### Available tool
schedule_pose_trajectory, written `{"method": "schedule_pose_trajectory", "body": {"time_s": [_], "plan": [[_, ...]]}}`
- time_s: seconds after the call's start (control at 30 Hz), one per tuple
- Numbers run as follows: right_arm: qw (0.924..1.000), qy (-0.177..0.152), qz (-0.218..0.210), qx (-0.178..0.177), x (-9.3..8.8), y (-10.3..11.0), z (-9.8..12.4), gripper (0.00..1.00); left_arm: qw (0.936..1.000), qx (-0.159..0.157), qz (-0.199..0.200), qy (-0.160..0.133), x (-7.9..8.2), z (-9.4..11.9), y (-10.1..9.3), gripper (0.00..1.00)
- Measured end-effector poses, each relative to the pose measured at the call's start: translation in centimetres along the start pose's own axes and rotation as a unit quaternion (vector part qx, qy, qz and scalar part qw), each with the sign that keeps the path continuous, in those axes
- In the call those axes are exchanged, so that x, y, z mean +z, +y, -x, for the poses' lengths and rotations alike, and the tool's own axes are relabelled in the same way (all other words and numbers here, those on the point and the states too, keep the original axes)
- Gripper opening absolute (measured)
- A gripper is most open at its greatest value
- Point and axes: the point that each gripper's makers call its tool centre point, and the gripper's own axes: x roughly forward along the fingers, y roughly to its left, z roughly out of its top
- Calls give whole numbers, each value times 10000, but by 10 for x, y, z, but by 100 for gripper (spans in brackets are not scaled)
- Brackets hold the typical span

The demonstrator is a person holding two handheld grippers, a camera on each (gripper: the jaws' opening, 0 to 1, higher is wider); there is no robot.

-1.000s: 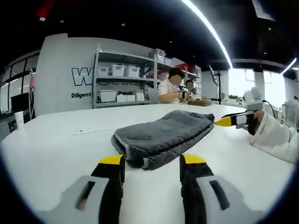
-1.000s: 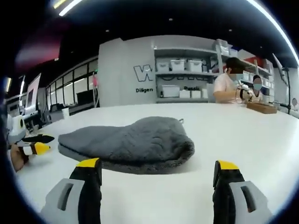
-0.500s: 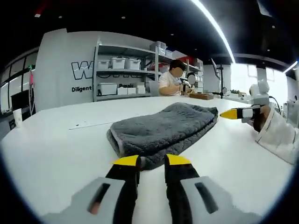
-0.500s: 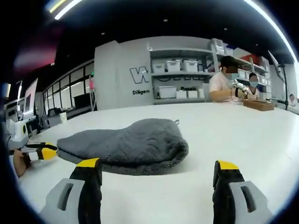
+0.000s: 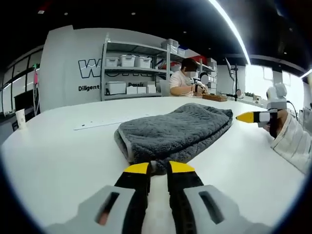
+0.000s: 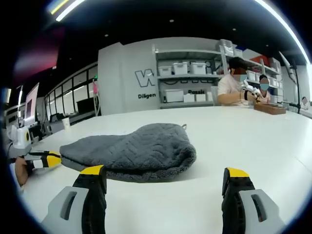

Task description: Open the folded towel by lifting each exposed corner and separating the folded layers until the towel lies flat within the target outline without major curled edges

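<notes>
Over the last second the left gripper [image 5: 158, 168] has brought its yellow-tipped jaws from well apart to nearly together at the towel's near corner, while the right gripper [image 6: 164, 174] has kept its jaws wide apart and hardly shifted. The one grey towel [image 5: 175, 134] lies folded on the white table [image 5: 53, 151], still in a thick stack with a pale hem showing along its near edge; in the left gripper view it sits at about twelve o'clock from the jaws, its corner reaching down between the tips. I judge the jaws are pinched on that corner, since grey pile shows in the narrow gap, so this looks like the first grasp before lifting a layer; no layer is raised yet, and no target outline is visible. In the right gripper view the towel [image 6: 131, 151] lies ahead at eleven o'clock, apart from the open jaws, with the left gripper's tips at nine o'clock touching its far end; the right gripper seems held back, ready for the opposite corner. There are two grippers, one towel, and two people [image 6: 234, 87] seated at the far table near one shelving unit [image 5: 134, 73] carrying white bins.
</notes>
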Motion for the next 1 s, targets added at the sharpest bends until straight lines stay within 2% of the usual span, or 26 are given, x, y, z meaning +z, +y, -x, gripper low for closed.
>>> {"method": "schedule_pose_trajectory", "body": {"time_s": [0.33,0.67,1.0], "plan": [[10000,31,-16,4,-1,-1,0,98,9999,79,-72,33,-1,0,2,2],[9999,62,53,124,-1,5,-2,99,9991,239,-301,181,-4,2,6,1],[9996,135,69,225,-4,9,-4,99,9989,389,-153,228,-6,8,16,1]]}}
